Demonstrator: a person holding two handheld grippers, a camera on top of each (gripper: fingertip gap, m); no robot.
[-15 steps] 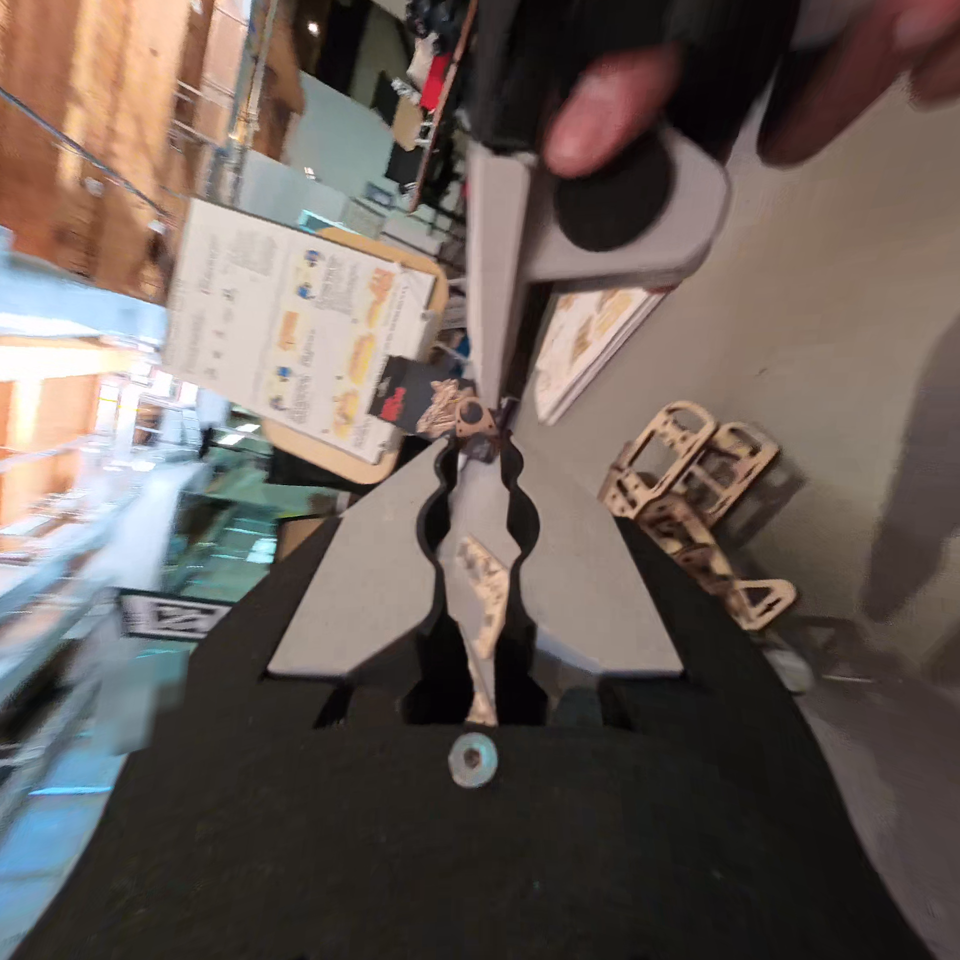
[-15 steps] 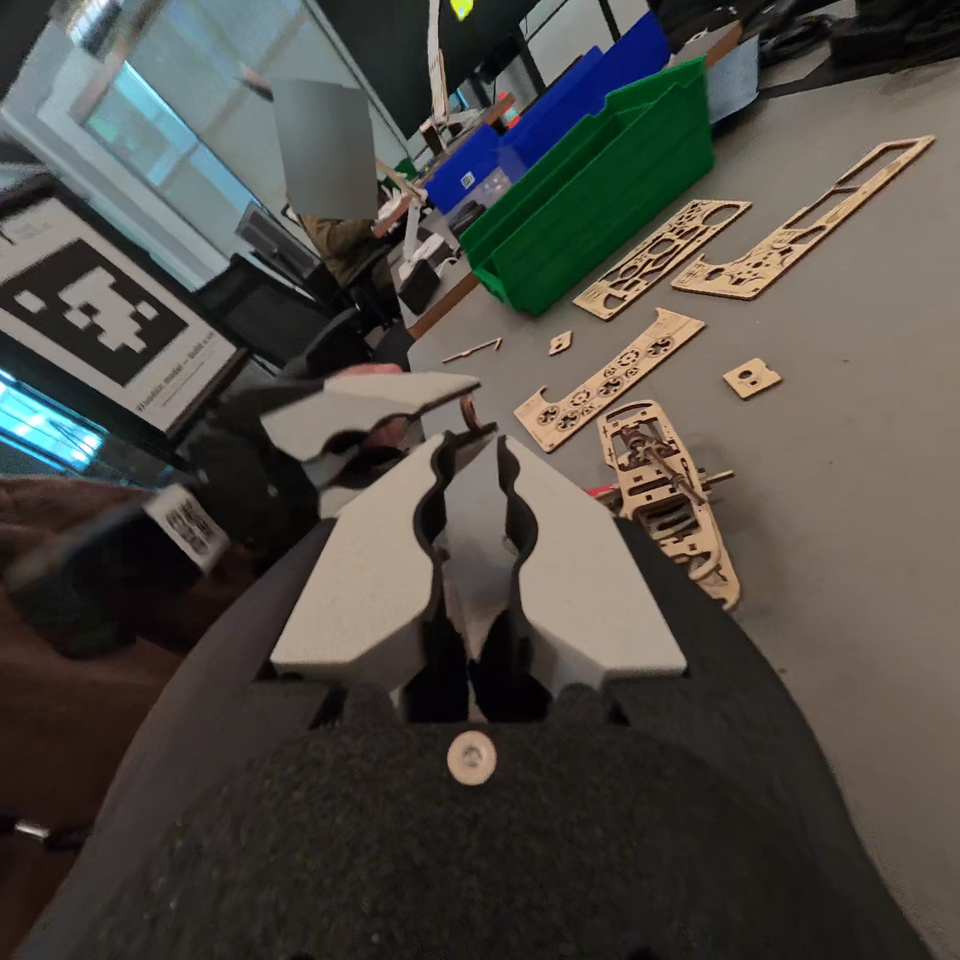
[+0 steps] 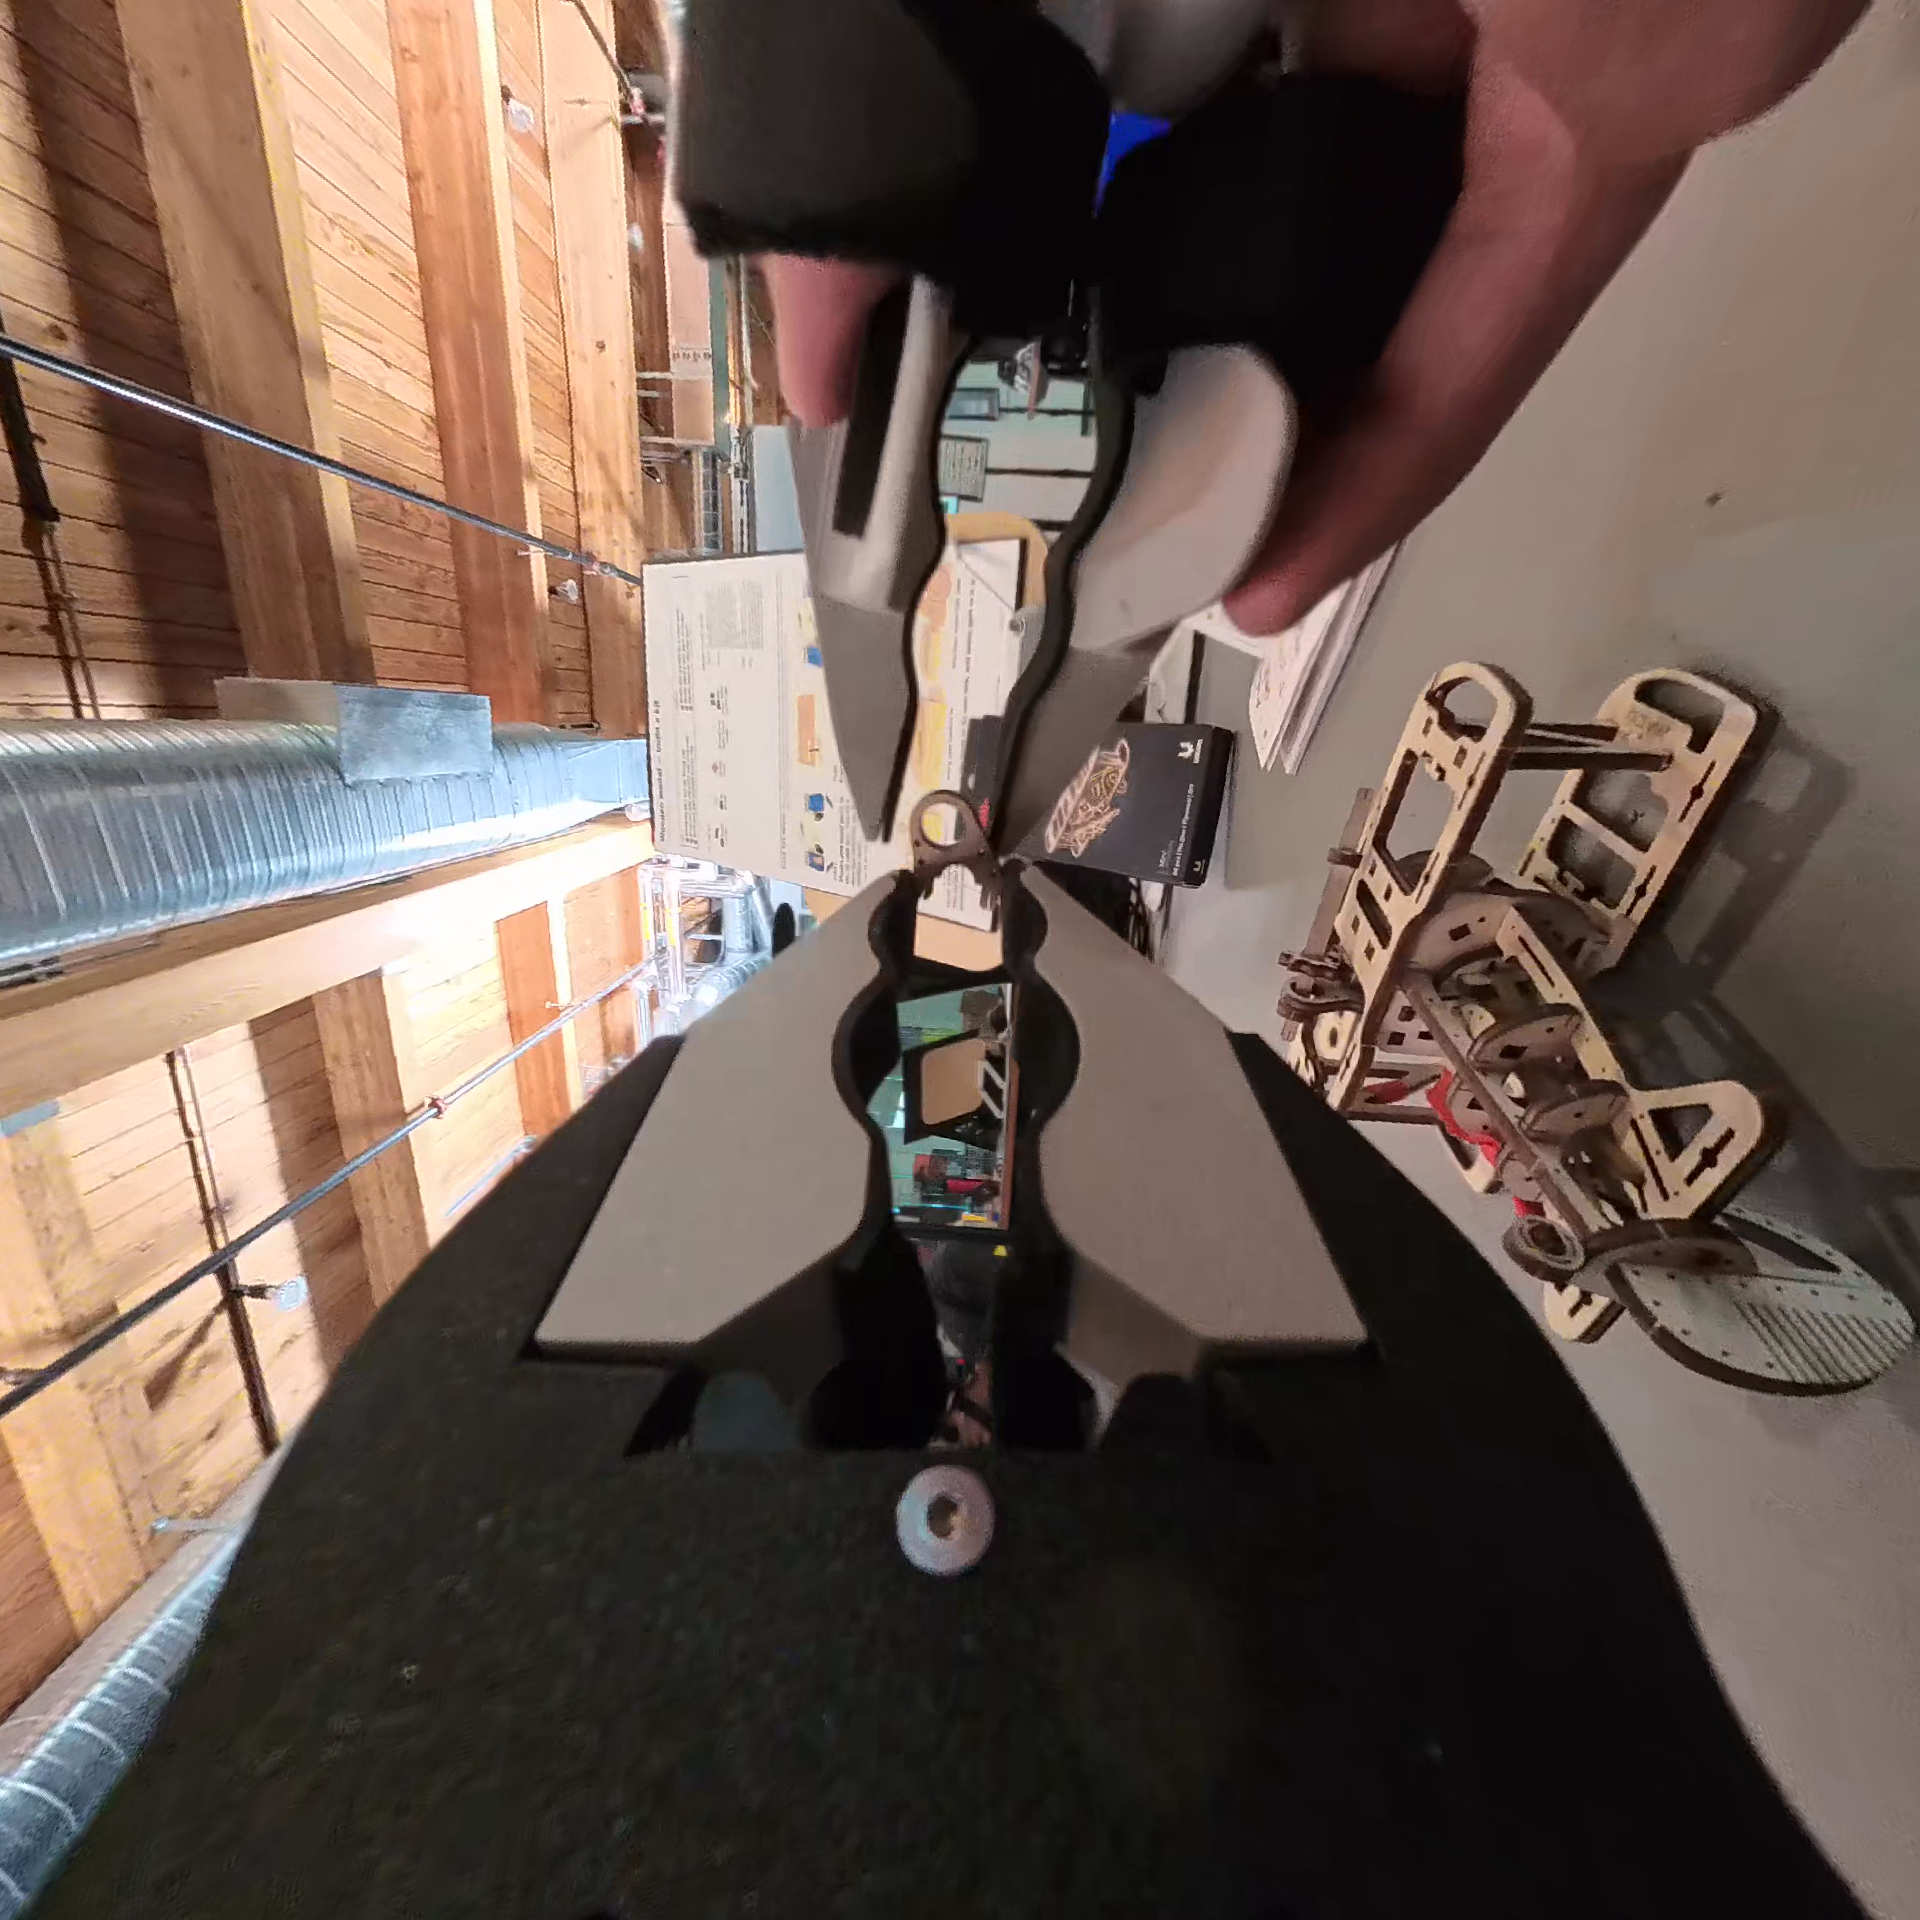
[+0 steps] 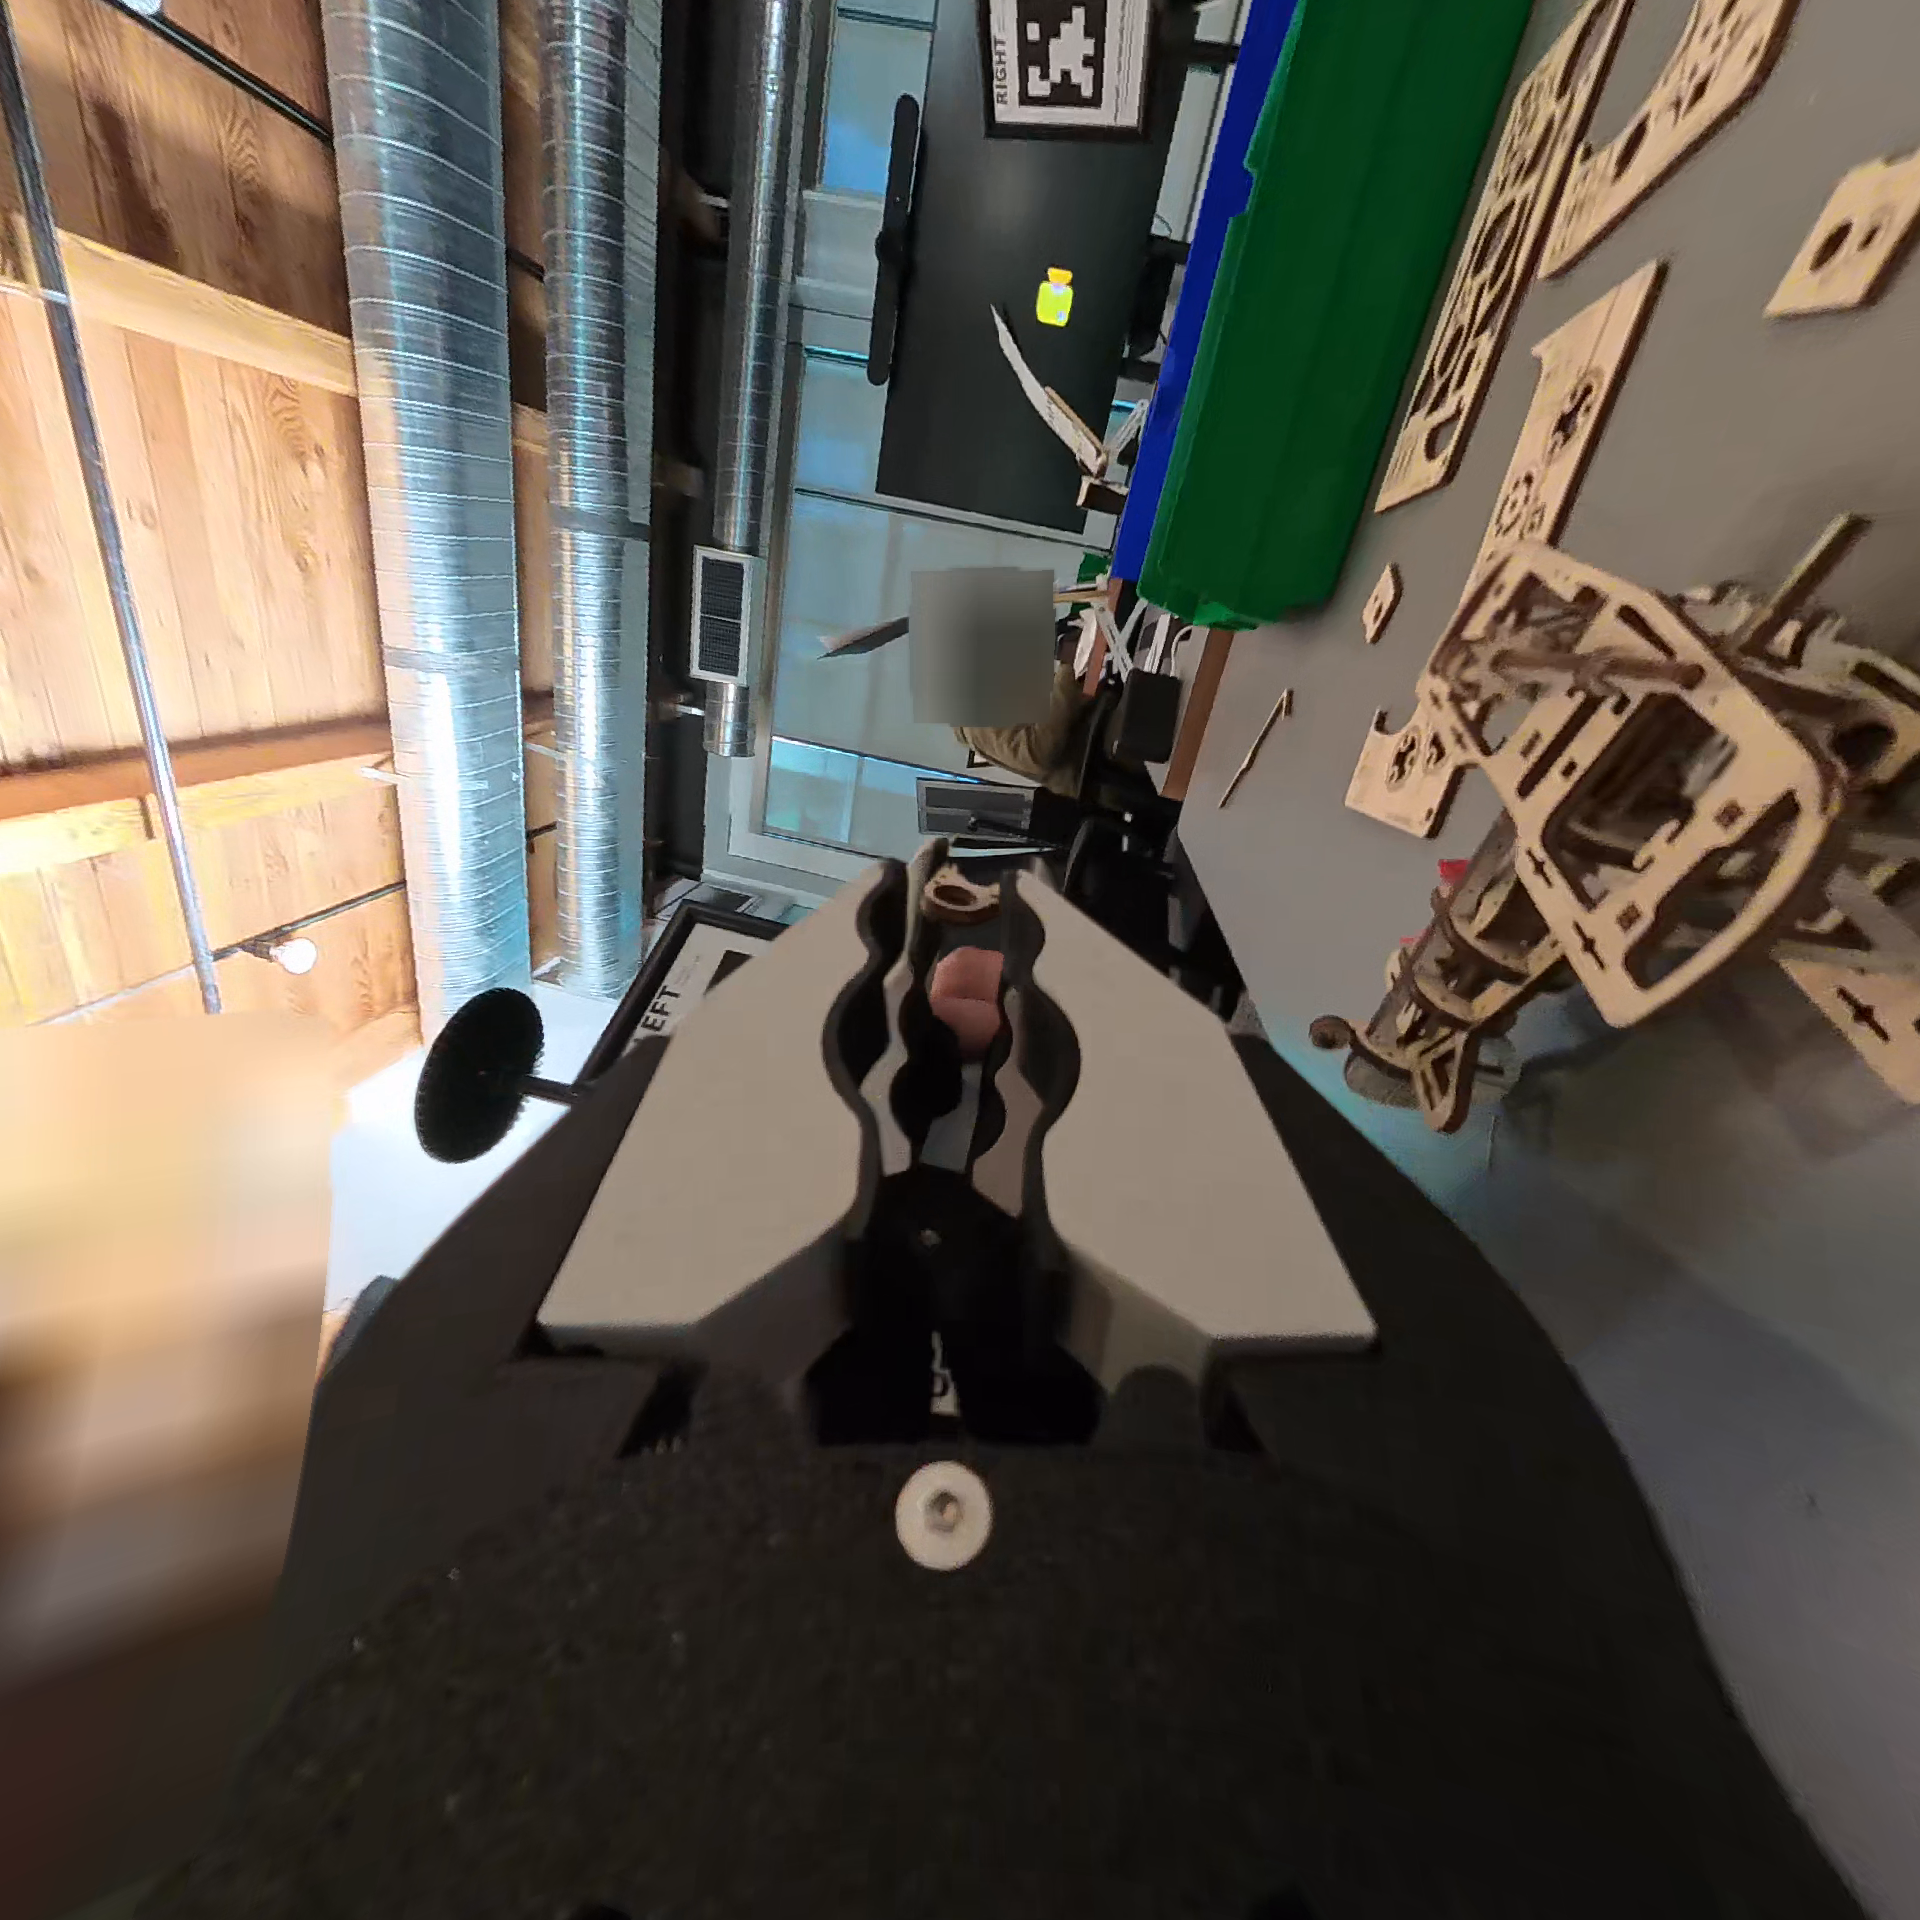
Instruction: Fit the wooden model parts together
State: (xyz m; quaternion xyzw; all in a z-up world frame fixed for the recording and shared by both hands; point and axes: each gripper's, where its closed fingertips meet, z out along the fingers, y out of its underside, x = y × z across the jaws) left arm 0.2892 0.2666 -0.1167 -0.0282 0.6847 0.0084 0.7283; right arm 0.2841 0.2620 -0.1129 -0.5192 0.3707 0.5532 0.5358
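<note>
Both grippers have swung up off the table, now tip to tip.
Left gripper (image 3: 951, 883) pinches the small part (image 3: 945, 836); right gripper (image 4: 961, 883) stands slightly parted around it; model (image 3: 1538, 997) waits beside.

Left gripper (image 3: 951, 883) and right gripper (image 3: 940, 821) meet tip to tip in mid-air, small wooden part (image 3: 948, 844) between tips; no room there. Beside them, assembled wooden model (image 3: 1496, 997) stands on grey table (image 3: 1766, 416) (bulky obstacle). Flat cut-out sheets (image 4: 1538, 343) and green bin (image 4: 1278, 343) crowd table beyond model. Bare table near model base (image 4: 1558, 1299) gives passage.
</note>
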